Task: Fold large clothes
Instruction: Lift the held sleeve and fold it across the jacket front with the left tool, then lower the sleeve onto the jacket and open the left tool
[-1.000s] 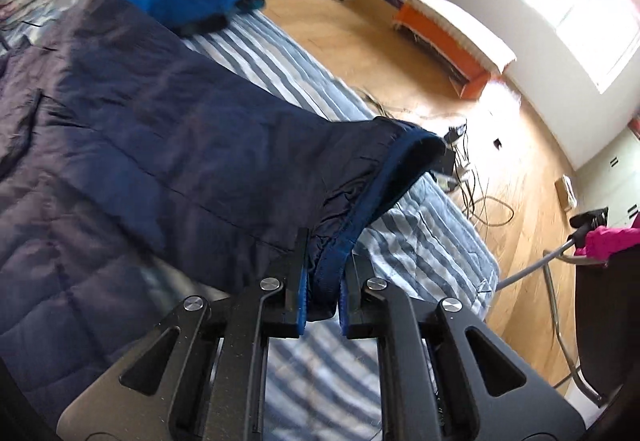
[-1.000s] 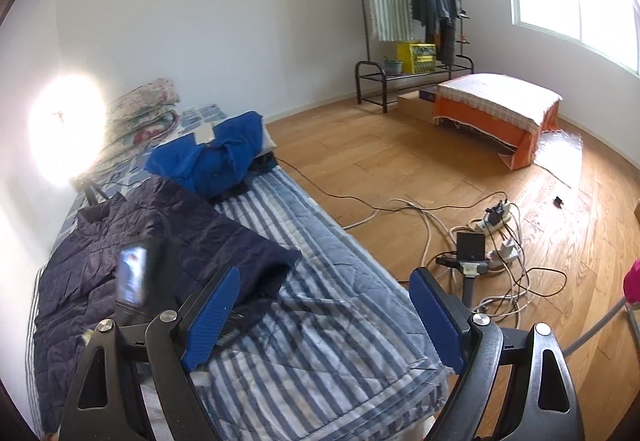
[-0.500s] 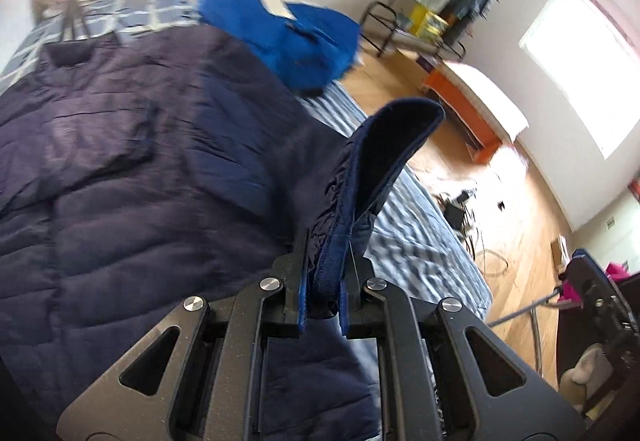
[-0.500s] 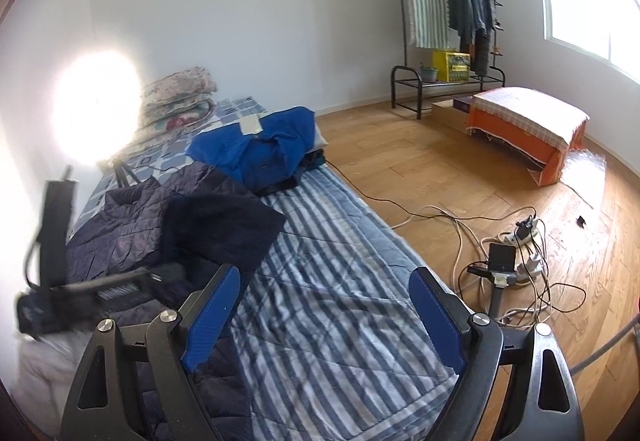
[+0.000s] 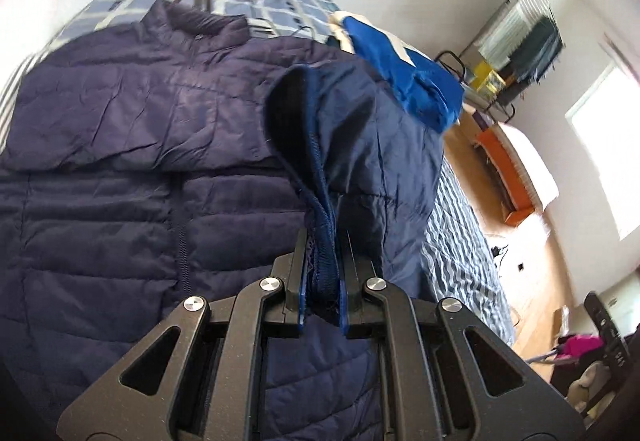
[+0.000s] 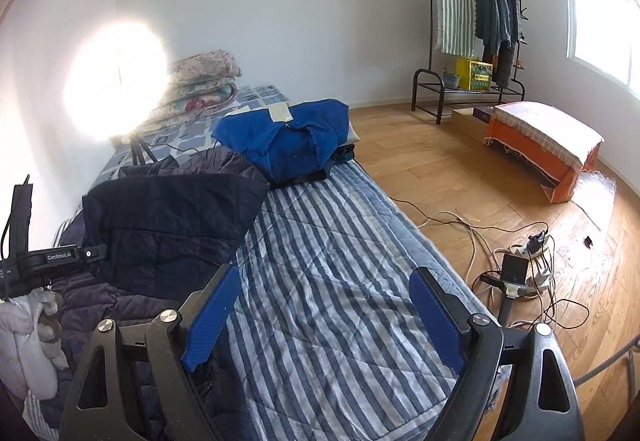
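Now the sleeve (image 5: 360,129) has swung over the jacket (image 5: 120,161), which lies on the bed (image 6: 340,261). Left gripper (image 5: 322,305) pinches its cuff. Right gripper (image 6: 324,317) hangs wide apart above the bed.

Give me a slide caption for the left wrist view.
Left hand-held gripper shut on navy jacket's sleeve cuff, sleeve raised over the jacket.

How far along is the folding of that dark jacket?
Early on. The navy jacket lies spread on the striped bed, one sleeve seemingly folded across its chest. The left tool grips the other sleeve's cuff above the jacket. The right tool is open, holding nothing. Laying that sleeve down and folding the body remain.
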A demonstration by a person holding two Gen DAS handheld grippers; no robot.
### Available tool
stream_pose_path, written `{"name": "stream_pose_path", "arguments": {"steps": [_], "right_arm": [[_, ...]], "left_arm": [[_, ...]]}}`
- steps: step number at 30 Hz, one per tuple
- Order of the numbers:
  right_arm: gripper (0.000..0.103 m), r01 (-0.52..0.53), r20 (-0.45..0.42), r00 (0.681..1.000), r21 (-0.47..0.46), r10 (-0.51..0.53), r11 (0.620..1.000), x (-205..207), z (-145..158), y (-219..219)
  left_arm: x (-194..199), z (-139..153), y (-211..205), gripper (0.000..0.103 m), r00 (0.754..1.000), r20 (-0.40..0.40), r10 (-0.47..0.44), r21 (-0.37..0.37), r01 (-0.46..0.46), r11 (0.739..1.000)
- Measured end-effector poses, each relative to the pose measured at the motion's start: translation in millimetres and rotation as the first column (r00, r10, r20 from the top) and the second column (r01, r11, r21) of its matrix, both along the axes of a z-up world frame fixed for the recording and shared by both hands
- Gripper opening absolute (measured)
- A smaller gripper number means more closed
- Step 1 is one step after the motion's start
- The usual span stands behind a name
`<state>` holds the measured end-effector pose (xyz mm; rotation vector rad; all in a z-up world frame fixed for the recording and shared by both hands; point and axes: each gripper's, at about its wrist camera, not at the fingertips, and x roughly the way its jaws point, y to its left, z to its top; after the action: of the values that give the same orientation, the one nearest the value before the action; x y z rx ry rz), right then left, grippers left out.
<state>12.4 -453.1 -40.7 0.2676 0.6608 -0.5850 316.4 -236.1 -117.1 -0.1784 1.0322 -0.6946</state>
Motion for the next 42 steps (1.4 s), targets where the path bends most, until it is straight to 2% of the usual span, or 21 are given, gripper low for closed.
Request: {"name": "stream_pose_path", "arguments": {"steps": [3, 7, 20, 24, 31, 35, 37, 38, 40, 41, 42], "right_arm": [[0.088, -0.004, -0.007, 1.0, 0.001, 0.004, 1.0, 3.1, -1.2, 2.6], [0.088, -0.016, -0.017, 1.0, -0.008, 0.015, 1.0, 7.1, -1.7, 6.9], [0.088, -0.042, -0.044, 0.998, -0.021, 0.041, 0.999, 12.1, -7.1, 13.9], [0.088, -0.068, -0.063, 0.996, -0.032, 0.065, 0.997, 17.1, -9.0, 18.0], [0.088, -0.122, -0.087, 0.989, -0.042, 0.118, 0.992, 32.5, -13.4, 32.7], [0.088, -0.15, -0.095, 0.985, -0.034, 0.146, 0.988, 41.3, -15.7, 41.1], [0.088, -0.163, -0.095, 0.983, -0.03, 0.16, 0.986, 43.9, -15.9, 45.1], [0.088, -0.166, -0.095, 0.982, -0.032, 0.163, 0.986, 43.9, -16.8, 46.5], [0.088, -0.173, -0.094, 0.981, -0.035, 0.17, 0.984, 44.9, -16.3, 49.4], [0.088, -0.176, -0.094, 0.98, -0.036, 0.172, 0.984, 44.5, -16.2, 50.4], [0.088, -0.179, -0.096, 0.98, -0.038, 0.175, 0.983, 44.7, -16.3, 51.6]], "left_arm": [[12.8, -2.1, 18.4, 0.009, 0.999, -0.016, 0.042, -0.028, -0.043, 0.999], [28.6, 3.4, 44.5, 0.009, 0.994, 0.011, 0.107, -0.04, -0.107, 0.994], [103.5, -16.8, 112.3, 0.009, 0.961, 0.051, 0.272, -0.007, -0.272, 0.962], [136.1, -33.5, 134.3, 0.009, 0.937, 0.064, 0.343, -0.001, -0.344, 0.939], [186.5, -82.1, 170.0, 0.009, 0.905, 0.038, 0.423, 0.048, -0.424, 0.904], [193.0, -100.9, 182.9, 0.009, 0.898, 0.031, 0.439, 0.062, -0.44, 0.896], [192.9, -109.4, 186.9, 0.01, 0.905, 0.018, 0.425, 0.068, -0.425, 0.903], [191.9, -111.6, 187.7, 0.011, 0.909, 0.02, 0.416, 0.08, -0.416, 0.906], [192.9, -114.1, 191.1, 0.031, 0.912, 0.007, 0.411, 0.097, -0.41, 0.907], [193.7, -113.6, 194.0, 0.035, 0.909, 0.009, 0.416, 0.092, -0.415, 0.905], [194.1, -111.5, 196.6, 0.044, 0.904, 0.012, 0.427, 0.093, -0.426, 0.9]]}}
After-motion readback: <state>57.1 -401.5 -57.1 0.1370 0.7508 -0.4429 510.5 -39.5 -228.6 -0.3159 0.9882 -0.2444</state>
